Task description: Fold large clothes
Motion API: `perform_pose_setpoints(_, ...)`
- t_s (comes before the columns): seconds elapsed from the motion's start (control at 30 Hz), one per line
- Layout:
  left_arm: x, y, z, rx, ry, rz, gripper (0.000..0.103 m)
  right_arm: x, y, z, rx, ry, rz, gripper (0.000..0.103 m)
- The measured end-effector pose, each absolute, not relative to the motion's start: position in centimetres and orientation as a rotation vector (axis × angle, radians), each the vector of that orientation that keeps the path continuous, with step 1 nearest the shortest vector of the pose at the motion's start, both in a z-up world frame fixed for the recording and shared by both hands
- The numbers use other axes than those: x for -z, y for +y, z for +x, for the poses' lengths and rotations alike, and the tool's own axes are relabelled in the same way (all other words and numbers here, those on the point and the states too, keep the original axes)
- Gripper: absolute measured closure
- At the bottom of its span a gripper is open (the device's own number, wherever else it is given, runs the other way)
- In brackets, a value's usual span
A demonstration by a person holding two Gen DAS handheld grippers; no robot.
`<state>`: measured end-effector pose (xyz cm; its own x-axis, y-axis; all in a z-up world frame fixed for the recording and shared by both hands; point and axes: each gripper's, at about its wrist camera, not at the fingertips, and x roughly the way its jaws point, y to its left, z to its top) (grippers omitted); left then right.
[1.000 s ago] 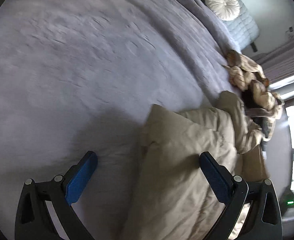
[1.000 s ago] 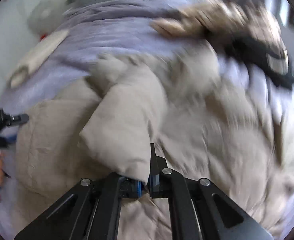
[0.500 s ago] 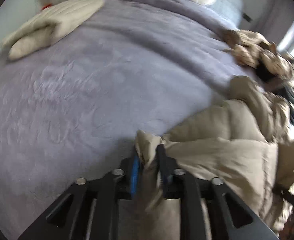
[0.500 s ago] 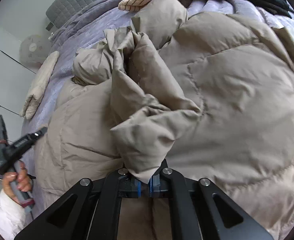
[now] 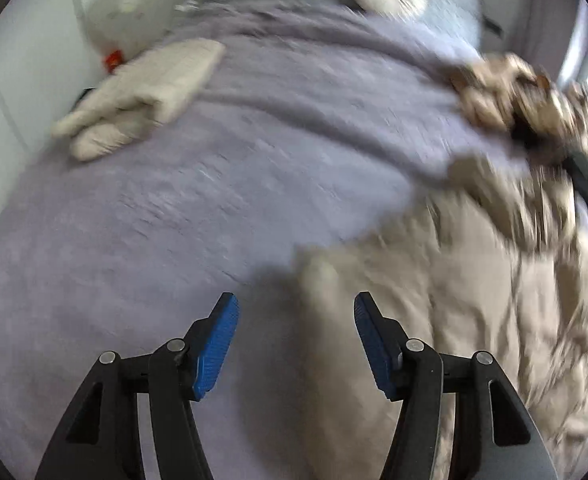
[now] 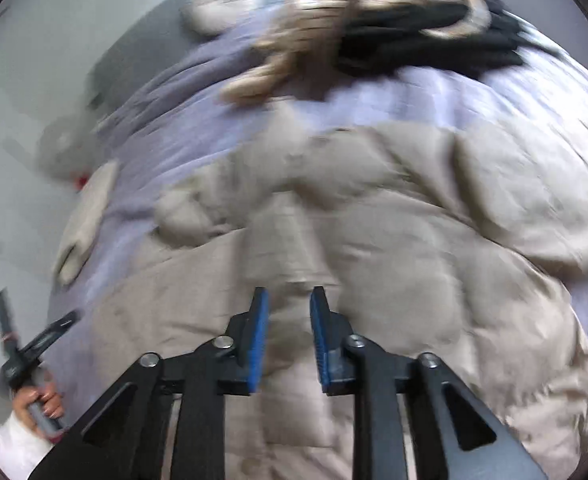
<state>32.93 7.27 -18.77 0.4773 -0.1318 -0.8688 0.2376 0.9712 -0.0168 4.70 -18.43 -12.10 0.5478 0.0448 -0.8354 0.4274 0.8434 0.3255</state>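
Both tongs tilt steeply down over the bed [image 5: 173, 208]. The left tongs [image 5: 296, 312] and right tongs [image 6: 289, 300] have just been opening, nothing between them; the beige puffer coat [image 6: 394, 240] lies spread beneath.

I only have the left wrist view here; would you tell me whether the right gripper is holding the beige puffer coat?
Observer: No. The right gripper has just been opening, and hangs above the beige puffer coat with nothing between its pads.
Operator: Thank you. Is anything dark lying beyond the coat?
Observer: Yes, a black garment lies on the lilac bedspread, tangled with a cream knitted piece.
Operator: And is my own hand visible?
Observer: Yes, the person's hand grips the left gripper's handle at the frame's lower left.
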Motion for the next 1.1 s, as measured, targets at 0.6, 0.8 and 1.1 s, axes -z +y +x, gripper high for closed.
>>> perform_pose_setpoints(0.6,20.1,5.3,30.4,0.146,1.086,0.184,0.025,16.7,-23.3,0.0,0.351,1.116,0.693,0.098)
perform_pose_setpoints(0.8,16.2,2.6,26.6,0.237,1.065,0.189,0.025,14.8,-23.7,-4.2,0.322,1.118,0.764,0.085)
perform_pose_setpoints(1.1,15.8,-7.6,18.4,0.473,1.138,0.209,0.025,13.7,-26.4,-10.6,0.35,1.124,0.855,0.053)
